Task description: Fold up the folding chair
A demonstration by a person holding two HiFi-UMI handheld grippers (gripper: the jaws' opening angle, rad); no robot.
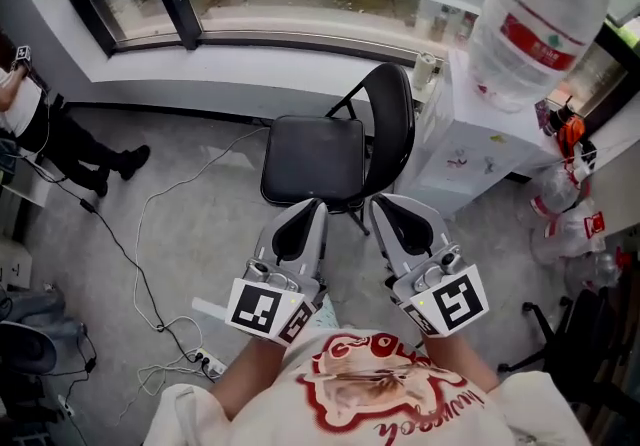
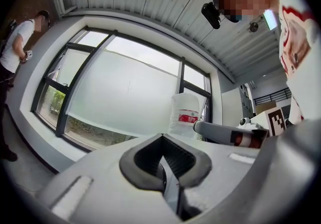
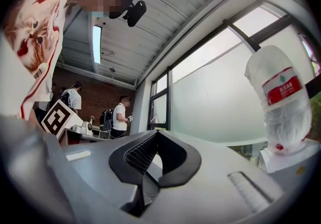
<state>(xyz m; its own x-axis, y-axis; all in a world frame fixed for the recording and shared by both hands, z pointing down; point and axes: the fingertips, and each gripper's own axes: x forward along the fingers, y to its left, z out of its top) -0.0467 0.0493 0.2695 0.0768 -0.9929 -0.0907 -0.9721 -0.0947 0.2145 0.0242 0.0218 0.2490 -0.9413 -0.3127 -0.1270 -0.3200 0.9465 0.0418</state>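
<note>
Room: grey concrete floor (image 1: 200, 224) below a wide dark-framed window (image 1: 300, 4). Loose white cables (image 1: 150, 264) trail across the left, and a white cabinet (image 1: 460, 159) carrying a big clear water bottle with a red label (image 1: 545, 19) stands on the right.
Chair: the black folding chair with a padded seat and thin metal frame (image 1: 312, 159) stands fully open on the floor, dead ahead of the person, between the window wall and the two grippers. Its seat is flat, and its curved black backrest (image 1: 392, 124) is upright on the cabinet side.
Left gripper: the left gripper (image 1: 303, 217) sits at the seat's near edge, jaws clenched together with nothing between them.
Right gripper: the right gripper (image 1: 392, 214) is alongside, by the near corner under the backrest, jaws also pressed tight and empty.
Contact: from above the tips overlap the seat edge, so I can't tell whether they touch it. Neither gripper view shows the chair.
Handling: it looks stiff and fairly light, and the frame will likely pivot rather than flex. The smooth vinyl padding may slip under the pads, and the tubing is narrow and hard.
Where to hold: my call is one gripper on the backrest's top rim to steady it, and the other under the seat's front edge to swing it up.
Watch for: the whole chair skating on the concrete, or tipping towards the cabinet, if it is pushed rather than lifted.
</note>
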